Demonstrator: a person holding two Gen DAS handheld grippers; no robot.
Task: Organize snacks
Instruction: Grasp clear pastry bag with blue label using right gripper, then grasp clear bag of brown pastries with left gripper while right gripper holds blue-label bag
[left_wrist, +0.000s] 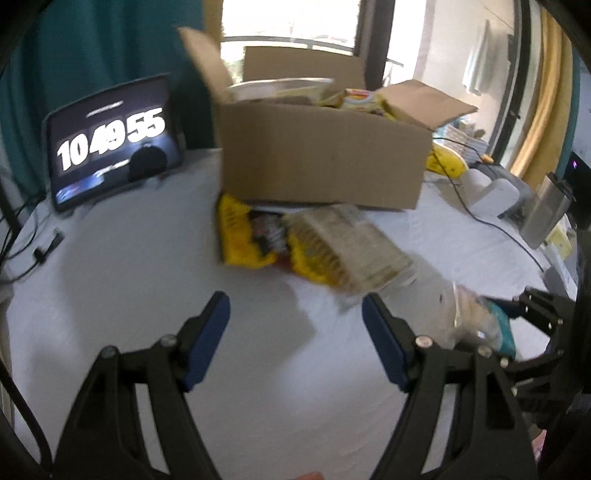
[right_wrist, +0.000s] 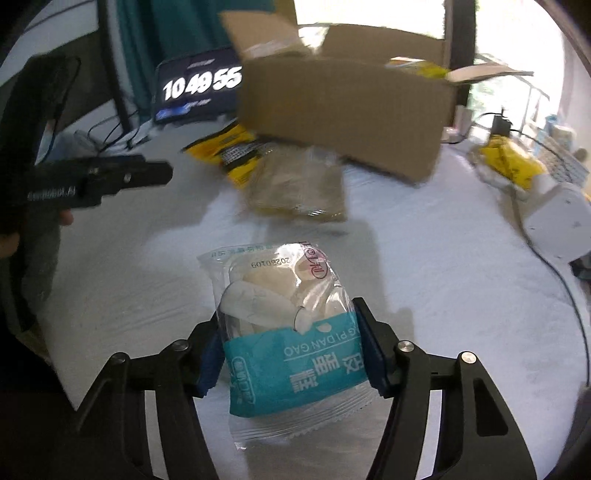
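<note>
Bare white desk (left_wrist: 122, 295) lies open to the left, between the tablet (left_wrist: 110, 142) and the snack pile. The cardboard box (left_wrist: 321, 155) blocks the middle back, with a yellow packet (left_wrist: 243, 236) and a clear wrapped packet (left_wrist: 354, 251) lying just before it. To the right, cables (left_wrist: 491, 225) and a white device (right_wrist: 557, 218) crowd the edge.

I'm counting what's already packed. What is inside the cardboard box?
Over the cardboard box rim, yellow snack packets and a clear-lidded container show. Anything deeper is hidden by the walls.
</note>
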